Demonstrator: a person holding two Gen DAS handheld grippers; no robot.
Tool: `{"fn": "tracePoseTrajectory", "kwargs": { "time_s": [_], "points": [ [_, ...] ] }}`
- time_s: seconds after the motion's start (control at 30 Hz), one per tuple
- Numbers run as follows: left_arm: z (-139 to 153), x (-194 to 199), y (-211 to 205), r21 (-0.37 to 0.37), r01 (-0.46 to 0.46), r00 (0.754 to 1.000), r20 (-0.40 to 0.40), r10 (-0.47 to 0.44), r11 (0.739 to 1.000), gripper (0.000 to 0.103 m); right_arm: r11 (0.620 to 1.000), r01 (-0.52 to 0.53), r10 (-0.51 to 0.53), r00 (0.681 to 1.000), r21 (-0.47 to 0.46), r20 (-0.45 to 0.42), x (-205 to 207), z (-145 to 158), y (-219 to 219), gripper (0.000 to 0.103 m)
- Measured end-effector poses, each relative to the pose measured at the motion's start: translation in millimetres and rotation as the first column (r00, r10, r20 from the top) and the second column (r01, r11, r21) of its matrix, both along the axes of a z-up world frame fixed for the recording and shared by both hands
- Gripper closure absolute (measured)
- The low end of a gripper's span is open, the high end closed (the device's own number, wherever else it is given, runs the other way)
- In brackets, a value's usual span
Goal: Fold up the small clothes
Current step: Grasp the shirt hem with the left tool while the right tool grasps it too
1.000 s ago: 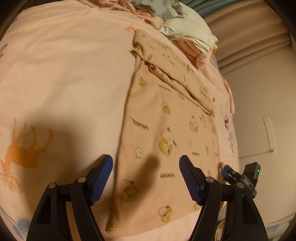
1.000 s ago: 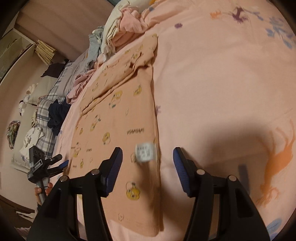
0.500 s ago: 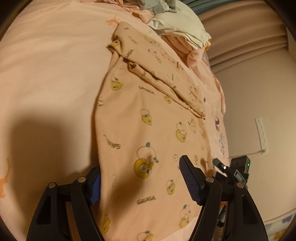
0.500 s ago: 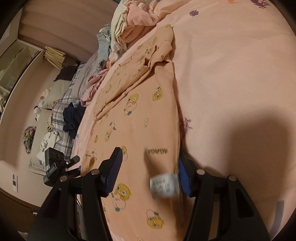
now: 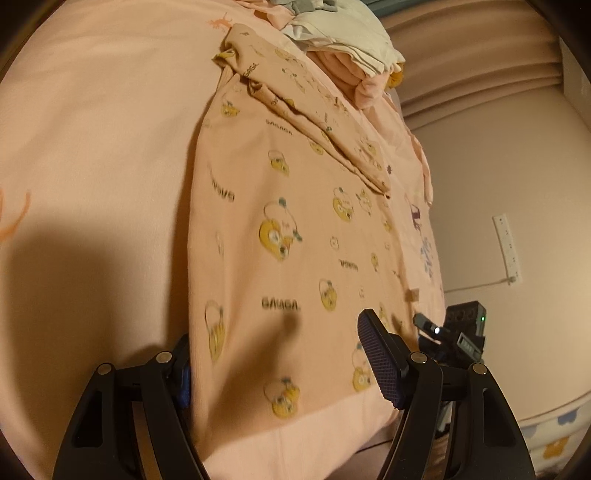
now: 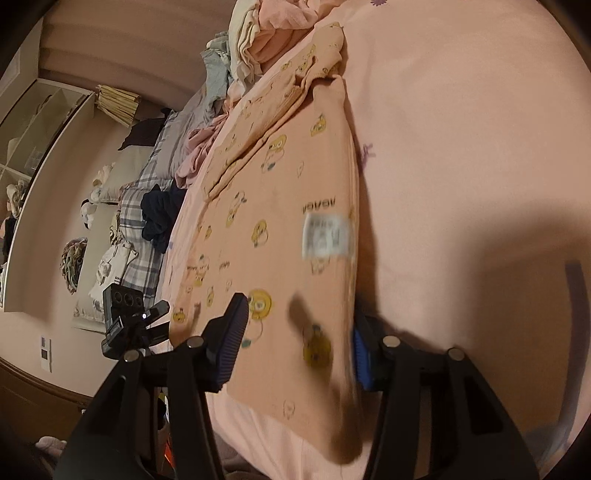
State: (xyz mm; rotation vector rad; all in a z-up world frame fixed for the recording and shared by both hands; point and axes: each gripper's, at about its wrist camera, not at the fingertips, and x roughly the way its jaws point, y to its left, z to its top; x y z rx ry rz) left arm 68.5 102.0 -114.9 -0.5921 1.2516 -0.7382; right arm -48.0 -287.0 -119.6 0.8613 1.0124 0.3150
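Note:
A small peach garment (image 5: 295, 236) printed with yellow cartoon faces lies flat on the pink bedsheet (image 5: 92, 147), its sleeve folded across the far end. It also shows in the right wrist view (image 6: 288, 221), with a white care label (image 6: 327, 236). My left gripper (image 5: 280, 365) is open and straddles the garment's near corner, the left finger under the cloth edge. My right gripper (image 6: 299, 347) is open and straddles the opposite near corner, its right finger partly hidden by the cloth edge.
A pile of folded and loose clothes (image 5: 343, 33) lies at the far end of the bed. The other gripper (image 5: 454, 332) shows past the bed's edge. Plaid bedding and dark clothes (image 6: 155, 206) lie beyond the bed. A wall (image 5: 498, 166) stands at right.
Both grippers have moved forward and down onto the garment's near corners, so the cloth edge now lies between the fingers. Both stay open.

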Motion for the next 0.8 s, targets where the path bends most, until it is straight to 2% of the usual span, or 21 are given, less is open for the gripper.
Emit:
{"fn": "tracePoseTrajectory", "kwargs": {
  "time_s": [0.07,0.2,0.3,0.37,0.43,0.5,0.57,0.63,0.7,0.8],
  "points": [
    [-1.2,-6.5,1.4,-0.017,-0.010,1.000,-0.009,0.010,1.000,0.030,1.000,-0.003,0.003,1.000,0.004,-0.005,-7.5,-0.3,2.9,0.053],
    [-0.8,-9.0,-1.2,-0.006,-0.017,1.000,-0.002,0.017,1.000,0.030,1.000,-0.008,0.008,1.000,-0.010,-0.003,-13.9,0.6,7.4,0.053],
    [0.1,-5.4,-6.6,0.012,-0.024,1.000,0.003,0.024,1.000,0.030,1.000,0.001,-0.001,1.000,-0.021,-0.007,-11.3,-1.6,7.9,0.060],
    [1.0,-3.9,-9.0,0.029,-0.033,0.999,0.008,0.033,0.999,0.033,1.000,0.012,-0.013,1.000,-0.028,-0.012,-9.5,-3.6,6.9,0.068],
    [1.1,-4.4,-10.3,0.071,-0.043,0.999,0.018,0.042,0.997,0.056,0.999,0.019,-0.019,1.000,-0.037,-0.012,-9.1,-4.3,6.1,0.073],
    [-1.6,-3.6,-10.4,0.106,-0.050,0.999,0.015,0.049,0.993,0.071,0.998,0.024,-0.025,1.000,-0.053,-0.009,-9.5,-4.1,6.2,0.079],
    [-3.9,-2.6,-7.3,0.108,-0.060,0.998,0.003,0.060,0.992,0.077,0.997,0.028,-0.029,1.000,-0.070,-0.006,-10.4,-4.2,6.0,0.087],
    [-5.1,-2.1,-5.2,0.111,-0.066,0.998,-0.004,0.067,0.992,0.090,0.997,0.036,-0.036,0.999,-0.071,-0.004,-11.3,-5.2,4.4,0.092],
    [-5.3,-2.3,-6.7,0.108,-0.057,0.998,-0.007,0.059,0.993,0.100,0.997,0.045,-0.046,0.999,-0.066,-0.002,-11.8,-5.9,3.4,0.093],
    [-1.5,-1.4,-6.3,0.063,-0.048,0.999,-0.008,0.048,0.997,0.100,0.997,0.051,-0.050,0.999,-0.063,0.022,-12.7,-2.3,4.8,0.094]
  ]
}}
